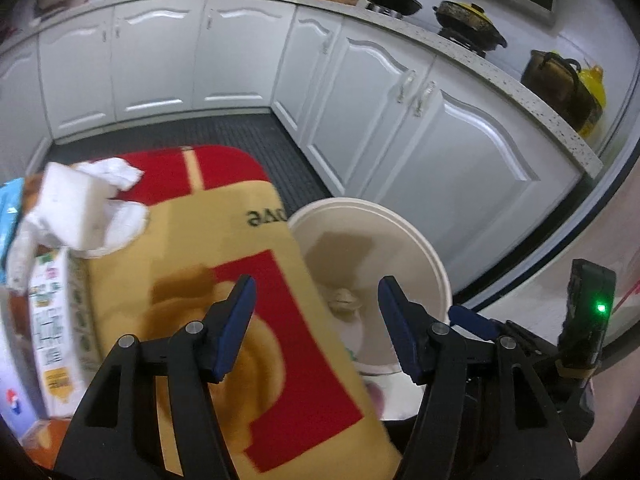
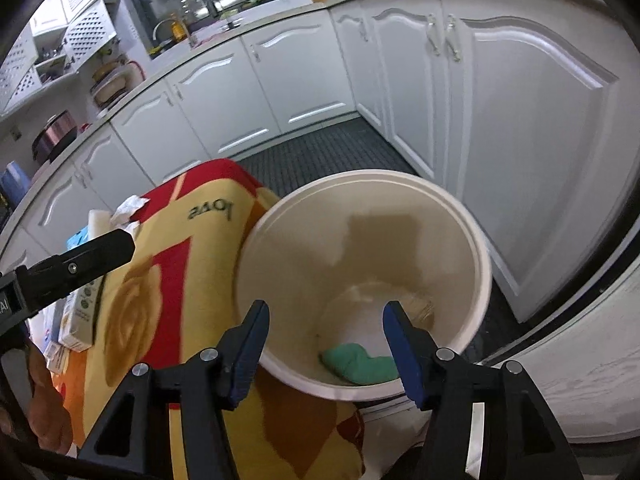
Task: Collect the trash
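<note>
A cream plastic bucket (image 1: pixel 404 236) stands on the floor against the table's edge. My left gripper (image 1: pixel 316 284) hangs open and empty above the bucket's near rim and the yellow-and-red tablecloth (image 1: pixel 224 236). A small crumpled beige scrap (image 1: pixel 344 300) lies inside the bucket. In the right wrist view my right gripper (image 2: pixel 327 308) is open and empty over the bucket (image 2: pixel 472 240). A green cloth-like lump (image 2: pixel 360 364) rests on the bucket's bottom. On the table's left lie a white foam block (image 1: pixel 72 208), a crumpled tissue (image 1: pixel 116 172) and a printed carton (image 1: pixel 52 320).
White kitchen cabinets (image 1: pixel 400 112) wrap around a dark ribbed floor mat (image 1: pixel 240 136). Pans and a yellow pot (image 1: pixel 468 20) sit on the counter. A blue packet (image 1: pixel 8 216) lies at the table's left edge. The left gripper's black body (image 2: pixel 80 260) crosses the right wrist view.
</note>
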`<state>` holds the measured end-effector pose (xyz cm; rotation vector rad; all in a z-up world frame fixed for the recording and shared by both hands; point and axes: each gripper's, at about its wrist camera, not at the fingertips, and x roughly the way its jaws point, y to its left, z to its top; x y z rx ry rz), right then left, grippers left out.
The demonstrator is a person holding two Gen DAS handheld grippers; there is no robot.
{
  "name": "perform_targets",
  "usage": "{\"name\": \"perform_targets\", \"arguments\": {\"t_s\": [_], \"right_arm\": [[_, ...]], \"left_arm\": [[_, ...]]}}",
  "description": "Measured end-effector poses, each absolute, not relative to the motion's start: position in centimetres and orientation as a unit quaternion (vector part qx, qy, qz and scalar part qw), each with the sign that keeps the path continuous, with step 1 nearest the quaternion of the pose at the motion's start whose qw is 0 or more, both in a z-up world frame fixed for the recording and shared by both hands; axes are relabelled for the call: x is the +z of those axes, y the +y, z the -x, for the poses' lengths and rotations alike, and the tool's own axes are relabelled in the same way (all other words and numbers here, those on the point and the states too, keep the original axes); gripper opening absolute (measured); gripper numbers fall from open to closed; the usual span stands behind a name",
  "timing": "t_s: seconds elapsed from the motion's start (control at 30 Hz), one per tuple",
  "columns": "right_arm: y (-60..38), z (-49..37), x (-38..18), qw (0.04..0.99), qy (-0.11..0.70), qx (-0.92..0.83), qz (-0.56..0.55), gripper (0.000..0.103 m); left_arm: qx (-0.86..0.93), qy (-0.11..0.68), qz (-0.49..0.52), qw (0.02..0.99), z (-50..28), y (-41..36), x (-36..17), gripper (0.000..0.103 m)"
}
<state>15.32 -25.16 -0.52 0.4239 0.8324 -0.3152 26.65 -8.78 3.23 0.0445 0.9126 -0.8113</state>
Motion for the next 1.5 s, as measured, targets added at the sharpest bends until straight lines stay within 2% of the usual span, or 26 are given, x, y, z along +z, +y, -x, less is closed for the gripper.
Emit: {"name": "perform_targets", "arguments": {"t_s": [0.1,0.2,0.27,0.57,0.7,0.93,1.2,1.5], "right_arm": [[-24.0,-15.7,0.0,0.886,0.394,-0.148,-0.194,0.059],[-23.0,-15.8,0.6,0.891,0.389,-0.148,-0.183,0.069],[-22.2,-16.0,1.1,0.894,0.385,-0.148,-0.174,0.071],[-18.3,-17.5,3.0,0.907,0.377,-0.112,-0.15,0.072],[-16.1,-18.7,3.5,0.912,0.378,-0.084,-0.139,0.077],[-11.9,-21.1,3.6,0.914,0.384,-0.033,-0.127,0.078],[-7.6,-24.9,4.1,0.917,0.387,0.015,-0.098,0.079],[-5.7,-31.1,4.6,0.917,0.391,0.036,-0.074,0.08]], "left_arm": [[-0.362,0.426,-0.022,0.829,-26.7,-7.5,3.5,0.062],[-0.345,0.426,-0.023,0.836,-26.7,-6.3,3.7,0.062],[-0.332,0.428,-0.027,0.84,-26.8,-5.3,3.8,0.062],[-0.277,0.416,-0.026,0.866,-26.7,0.4,4.9,0.062],[-0.255,0.416,-0.025,0.873,-26.7,3.3,5.3,0.062],[-0.208,0.418,-0.028,0.884,-27.1,9.8,5.7,0.062],[-0.145,0.436,0.009,0.888,-28.6,19.3,4.9,0.062],[-0.124,0.458,0.062,0.878,-30.6,24.5,2.7,0.062]]}}
